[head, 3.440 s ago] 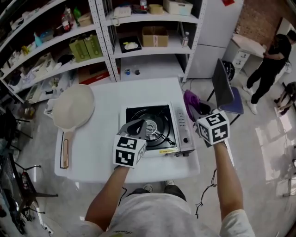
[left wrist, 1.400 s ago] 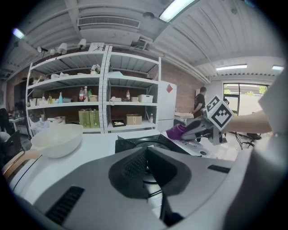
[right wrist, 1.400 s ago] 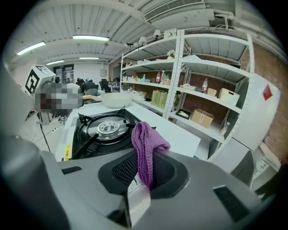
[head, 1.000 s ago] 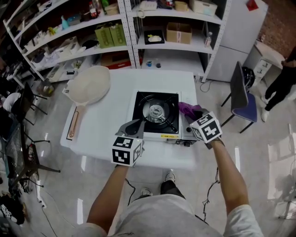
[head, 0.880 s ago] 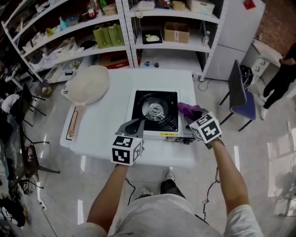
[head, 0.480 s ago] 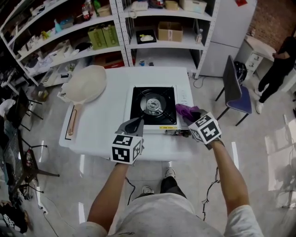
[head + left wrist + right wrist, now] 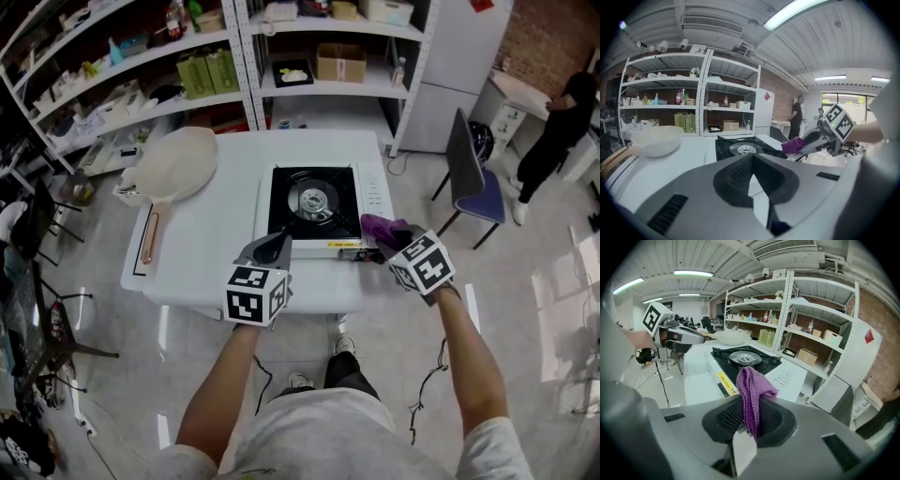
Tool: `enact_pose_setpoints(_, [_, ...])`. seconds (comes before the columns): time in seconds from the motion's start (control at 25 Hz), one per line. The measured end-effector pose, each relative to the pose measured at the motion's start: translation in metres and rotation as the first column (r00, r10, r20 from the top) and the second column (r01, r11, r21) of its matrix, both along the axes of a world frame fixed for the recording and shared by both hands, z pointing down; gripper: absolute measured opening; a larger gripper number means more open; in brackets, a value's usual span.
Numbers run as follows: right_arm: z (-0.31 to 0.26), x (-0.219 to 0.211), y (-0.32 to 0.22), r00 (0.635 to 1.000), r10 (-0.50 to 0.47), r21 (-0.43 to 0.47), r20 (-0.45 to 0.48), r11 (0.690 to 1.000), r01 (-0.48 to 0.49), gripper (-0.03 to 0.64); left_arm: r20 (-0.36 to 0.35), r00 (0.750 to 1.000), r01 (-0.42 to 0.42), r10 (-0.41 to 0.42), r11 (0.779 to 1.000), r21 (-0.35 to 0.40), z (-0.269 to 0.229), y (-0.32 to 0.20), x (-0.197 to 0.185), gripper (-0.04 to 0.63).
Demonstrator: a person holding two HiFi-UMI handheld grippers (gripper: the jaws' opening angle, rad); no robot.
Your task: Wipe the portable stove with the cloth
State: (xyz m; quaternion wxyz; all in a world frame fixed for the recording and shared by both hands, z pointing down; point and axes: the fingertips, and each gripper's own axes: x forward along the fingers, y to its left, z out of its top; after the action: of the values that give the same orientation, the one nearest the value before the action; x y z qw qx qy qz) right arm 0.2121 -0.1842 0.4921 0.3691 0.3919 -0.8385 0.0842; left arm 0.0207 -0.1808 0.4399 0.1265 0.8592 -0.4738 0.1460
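Observation:
The portable stove (image 7: 314, 202), black-topped with a silver control panel on its right, sits on the white table (image 7: 211, 234). My right gripper (image 7: 394, 236) is shut on a purple cloth (image 7: 378, 226) at the stove's front right corner. In the right gripper view the cloth (image 7: 752, 385) hangs pinched between the jaws of the right gripper (image 7: 750, 420), with the stove (image 7: 740, 358) just beyond. My left gripper (image 7: 272, 247) hovers by the stove's front left edge, jaws shut with nothing in them. The left gripper view shows the left gripper (image 7: 752, 159), stove (image 7: 740, 147) and cloth (image 7: 792, 145).
A cream pan (image 7: 173, 161) with a wooden handle lies on the table's left side. Metal shelving (image 7: 309, 56) stands behind the table. To the right are a chair (image 7: 469, 183) and a person (image 7: 553, 131).
The right gripper has carried the cloth from the stove's right side toward its front right corner. The left gripper has stayed near the stove's front edge. The head view has shifted.

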Motion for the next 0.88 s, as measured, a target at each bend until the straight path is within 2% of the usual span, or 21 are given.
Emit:
enact_pose_setpoints(0.24, [0.000,-0.004,0.018,0.999,-0.023,-0.005,-0.022,1.000,0.023,0.064,-0.005,1.000,-0.013,0.013,1.000,-0.001,0.002,0.009,-0.006,0.003])
enact_pose_setpoints(0.52, [-0.014,-0.006,0.027,0.988,-0.116,0.003,-0.105,0.993,0.117,0.064,-0.017,1.000,-0.015,0.015,1.000,-0.003,0.003,0.013,-0.013,0.003])
enact_pose_setpoints(0.68, [-0.028,-0.010,0.027,0.961,-0.215,-0.001,-0.176,0.976,0.218,0.064,-0.025,1.000,-0.010,0.010,1.000,0.001,0.001,0.012,-0.019,0.003])
enact_pose_setpoints(0.88, [-0.024,-0.019,0.029,0.915,-0.327,-0.058,-0.238,0.945,0.323,0.063,-0.034,0.999,0.009,-0.009,1.000,-0.002,0.001,0.011,-0.029,0.003])
